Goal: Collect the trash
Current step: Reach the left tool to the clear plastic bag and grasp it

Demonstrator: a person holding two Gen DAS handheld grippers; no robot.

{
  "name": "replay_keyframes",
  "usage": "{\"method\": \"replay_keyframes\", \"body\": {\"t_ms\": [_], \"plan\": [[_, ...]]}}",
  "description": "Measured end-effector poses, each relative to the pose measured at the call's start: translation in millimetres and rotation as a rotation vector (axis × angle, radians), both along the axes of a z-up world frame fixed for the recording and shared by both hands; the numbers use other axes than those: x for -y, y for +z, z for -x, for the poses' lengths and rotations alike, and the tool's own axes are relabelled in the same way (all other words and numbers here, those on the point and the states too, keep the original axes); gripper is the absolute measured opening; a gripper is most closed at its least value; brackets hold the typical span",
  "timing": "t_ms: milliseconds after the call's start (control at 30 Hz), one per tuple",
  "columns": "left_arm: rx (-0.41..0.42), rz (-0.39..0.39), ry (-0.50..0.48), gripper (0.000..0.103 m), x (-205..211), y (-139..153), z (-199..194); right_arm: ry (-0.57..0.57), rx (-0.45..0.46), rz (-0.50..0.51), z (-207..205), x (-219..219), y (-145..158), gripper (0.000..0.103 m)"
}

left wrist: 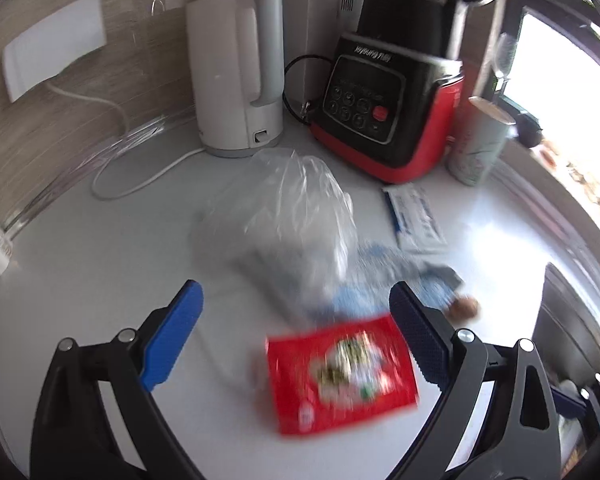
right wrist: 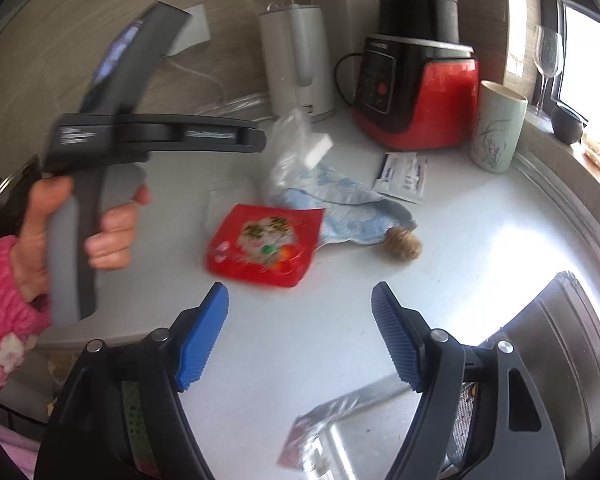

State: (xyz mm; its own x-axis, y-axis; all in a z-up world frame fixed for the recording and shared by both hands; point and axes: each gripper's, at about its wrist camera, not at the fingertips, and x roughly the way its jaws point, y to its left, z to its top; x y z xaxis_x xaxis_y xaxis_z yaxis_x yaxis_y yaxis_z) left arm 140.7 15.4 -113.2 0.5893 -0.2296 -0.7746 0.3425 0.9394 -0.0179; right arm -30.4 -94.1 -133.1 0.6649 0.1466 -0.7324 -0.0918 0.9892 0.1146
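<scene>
A red snack packet (left wrist: 342, 374) lies on the white counter (left wrist: 100, 264), between and just below the fingertips of my open left gripper (left wrist: 296, 328); it also shows in the right wrist view (right wrist: 264, 246). Behind it are a crumpled clear plastic bag (left wrist: 284, 216), a light blue wrapper (right wrist: 352, 216), a small brown ball-like scrap (right wrist: 404, 244) and a white sachet (right wrist: 402, 176). My right gripper (right wrist: 300, 336) is open and empty, above the counter in front of the packet. The left gripper's handle (right wrist: 88, 184) shows at left, held by a hand.
A white kettle (left wrist: 236, 72) with its cord, a red and black blender base (left wrist: 392, 112) and a ceramic cup (right wrist: 498, 128) stand at the back. A wine glass (right wrist: 546, 64) stands on the window sill. A silvery packet (right wrist: 324, 432) lies at the near counter edge, a metal sink (right wrist: 572, 360) to the right.
</scene>
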Motion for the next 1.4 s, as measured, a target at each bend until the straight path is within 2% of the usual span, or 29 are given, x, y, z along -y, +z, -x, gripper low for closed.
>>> {"method": "replay_keyframes", "body": {"t_ms": [100, 300, 333, 400, 433, 633, 667, 900, 1133, 1300, 1400], "plan": [[-0.034, -0.022, 0.012, 0.09, 13.1, -16.5, -28.4, -0.009, -0.012, -0.021, -14.3, 17.0, -7.1, 0.074], [-0.078, -0.062, 0.029, 0.089, 26.3, -43.9, -55.1, -0.007, -0.032, -0.048, -36.8, 35.9, -19.2, 0.074], [-0.08, -0.07, 0.033, 0.085, 27.8, -47.2, -57.8, -0.006, -0.033, -0.05, -40.6, 38.2, -20.6, 0.074], [-0.104, -0.074, 0.024, 0.06, 31.1, -51.7, -63.6, -0.004, -0.033, -0.055, -48.5, 41.4, -22.4, 0.074], [-0.118, -0.066, 0.021, 0.056, 30.2, -53.1, -65.1, -0.002, -0.032, -0.058, -51.1, 42.5, -22.7, 0.074], [-0.132, -0.03, -0.005, 0.014, 26.6, -49.4, -71.8, 0.019, -0.023, -0.081, -67.3, 46.7, -24.0, 0.074], [-0.129, -0.027, -0.011, 0.011, 26.6, -47.4, -72.3, 0.026, -0.02, -0.082, -71.1, 46.5, -23.7, 0.074], [-0.054, 0.0, -0.012, 0.009, 10.8, -13.4, -61.7, 0.068, 0.004, -0.085, -114.0, 38.4, -17.3, 0.074], [0.011, 0.022, 0.048, 0.009, -31.1, 24.6, -38.3, 0.089, 0.012, -0.08, -178.5, 17.2, -26.2, 0.074], [0.041, 0.005, 0.083, 0.009, -53.5, 37.8, -15.3, 0.057, -0.025, -0.108, -219.0, 12.6, -41.2, 0.071], [0.038, 0.032, 0.117, 0.009, -70.4, 43.0, -0.5, 0.035, -0.066, -0.158, -237.4, 15.6, -52.7, 0.071]]}}
